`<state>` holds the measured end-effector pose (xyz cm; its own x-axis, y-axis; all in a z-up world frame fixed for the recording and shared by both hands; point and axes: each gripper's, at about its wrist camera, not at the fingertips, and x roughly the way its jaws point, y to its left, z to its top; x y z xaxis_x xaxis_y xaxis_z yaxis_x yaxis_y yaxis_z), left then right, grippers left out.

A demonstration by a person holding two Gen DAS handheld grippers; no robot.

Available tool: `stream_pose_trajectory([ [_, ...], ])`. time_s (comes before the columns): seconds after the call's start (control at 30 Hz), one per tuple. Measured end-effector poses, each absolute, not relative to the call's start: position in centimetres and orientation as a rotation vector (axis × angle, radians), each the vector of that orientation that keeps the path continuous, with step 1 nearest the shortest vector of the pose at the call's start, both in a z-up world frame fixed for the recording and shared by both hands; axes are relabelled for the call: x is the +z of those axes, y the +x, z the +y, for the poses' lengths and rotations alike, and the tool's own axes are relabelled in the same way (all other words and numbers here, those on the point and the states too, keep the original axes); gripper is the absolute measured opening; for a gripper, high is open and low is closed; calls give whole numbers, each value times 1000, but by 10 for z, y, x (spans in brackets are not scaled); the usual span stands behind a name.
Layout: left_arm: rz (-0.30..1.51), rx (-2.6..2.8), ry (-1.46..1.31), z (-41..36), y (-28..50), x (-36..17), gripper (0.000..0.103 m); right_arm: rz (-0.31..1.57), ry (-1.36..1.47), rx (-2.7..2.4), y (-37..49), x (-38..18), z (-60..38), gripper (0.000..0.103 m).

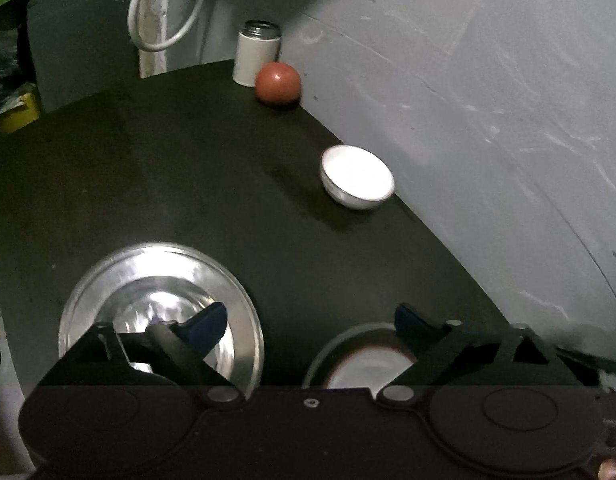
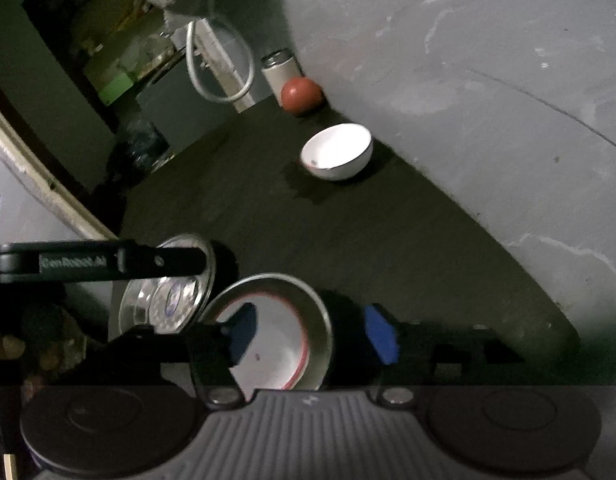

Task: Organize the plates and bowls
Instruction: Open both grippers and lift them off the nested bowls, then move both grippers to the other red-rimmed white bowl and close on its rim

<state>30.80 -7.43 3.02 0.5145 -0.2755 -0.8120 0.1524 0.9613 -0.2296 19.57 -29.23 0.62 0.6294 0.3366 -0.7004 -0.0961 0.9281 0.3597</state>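
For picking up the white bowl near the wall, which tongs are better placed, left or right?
Probably the left tongs: open, nothing between them. The right tongs straddle the red-rimmed dish. The white bowl lies far from both.

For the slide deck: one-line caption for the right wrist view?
Open right claw straddles the red-rimmed bowl's rim; white bowl beyond.

On the bench (image 1: 188, 184), the steel plate (image 1: 244, 312) lies under my left tongs (image 1: 308, 320); the rimmed plate (image 2: 319, 320) lies just right of it, between the jaws of my right tongs (image 2: 313, 332). Farther back, along the wall (image 1: 487, 100), sit the bowl (image 1: 357, 178), then the ball (image 1: 278, 82), then the canister (image 1: 258, 54) behind it.
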Motion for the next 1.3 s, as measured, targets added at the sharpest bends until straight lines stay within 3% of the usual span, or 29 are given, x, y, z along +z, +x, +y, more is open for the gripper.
stream_pose_trajectory([
  [0.27, 1010, -241, -142, -76, 347, 22, 102, 826, 395, 192, 212, -1, -308, 100],
  [0.37, 1016, -245, -162, -78, 366, 18, 102, 812, 436, 165, 220, -7, -313, 103],
  [1.07, 1013, -319, -51, -109, 496, -30, 102, 697, 567, -85, 319, -42, -309, 102],
  [1.3, 993, -331, 22, -121, 503, -36, 100, 694, 541, -93, 349, -48, -301, 84],
])
